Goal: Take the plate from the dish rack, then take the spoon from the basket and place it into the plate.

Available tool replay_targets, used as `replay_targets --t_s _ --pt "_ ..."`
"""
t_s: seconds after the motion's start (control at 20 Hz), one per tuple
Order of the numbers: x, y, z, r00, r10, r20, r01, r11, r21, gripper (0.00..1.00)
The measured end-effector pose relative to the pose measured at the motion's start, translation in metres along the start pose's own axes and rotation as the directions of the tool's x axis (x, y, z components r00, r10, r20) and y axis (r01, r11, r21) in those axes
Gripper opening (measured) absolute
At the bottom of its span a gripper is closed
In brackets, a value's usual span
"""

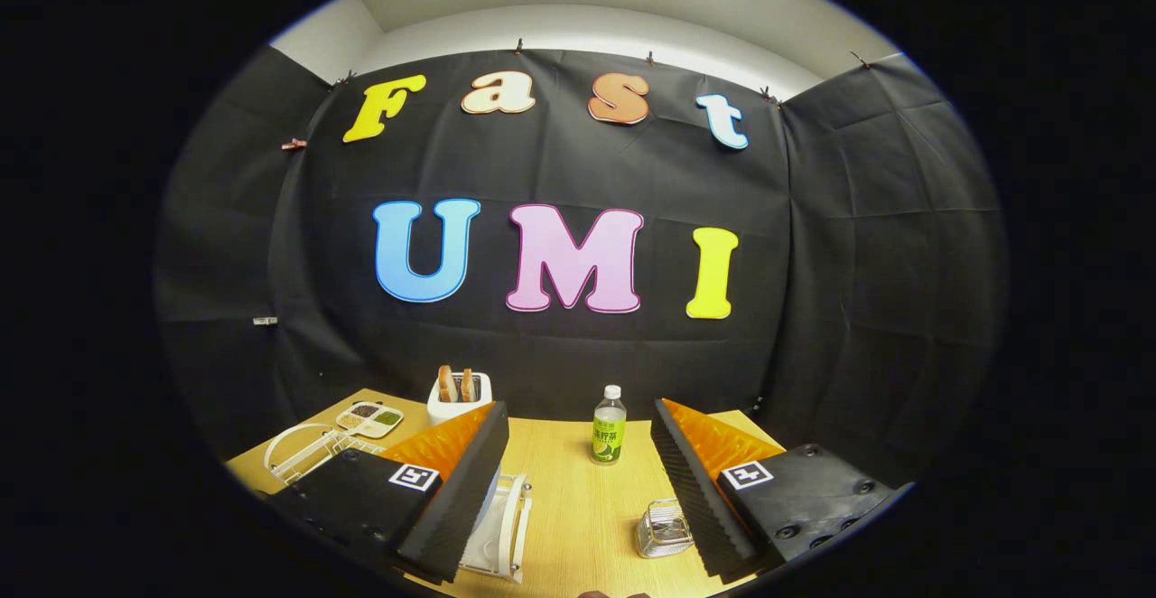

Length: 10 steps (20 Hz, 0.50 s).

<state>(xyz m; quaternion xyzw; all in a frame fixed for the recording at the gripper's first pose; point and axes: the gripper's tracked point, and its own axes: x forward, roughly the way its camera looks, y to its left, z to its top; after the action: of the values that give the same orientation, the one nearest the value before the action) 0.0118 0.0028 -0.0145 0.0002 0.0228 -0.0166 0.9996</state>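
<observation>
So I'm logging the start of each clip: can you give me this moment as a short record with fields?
tool: open, fingers apart, holding nothing
dish rack: white, beside the left finger, a plate seems to stand in it
basket: small metal one by the right finger, contents unclear
bottle: upright on the table beyond the fingers
toaster: white, two slices in it, far left
tray: compartments with grains, left of toaster
task stage: not begun
</observation>
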Motion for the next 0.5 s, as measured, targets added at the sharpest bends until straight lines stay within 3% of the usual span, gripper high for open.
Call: replay_targets --t_s 0.5 --pt "0.019 0.02 -0.01 0.996 0.02 -0.09 -0.02 1.0 -0.002 0.97"
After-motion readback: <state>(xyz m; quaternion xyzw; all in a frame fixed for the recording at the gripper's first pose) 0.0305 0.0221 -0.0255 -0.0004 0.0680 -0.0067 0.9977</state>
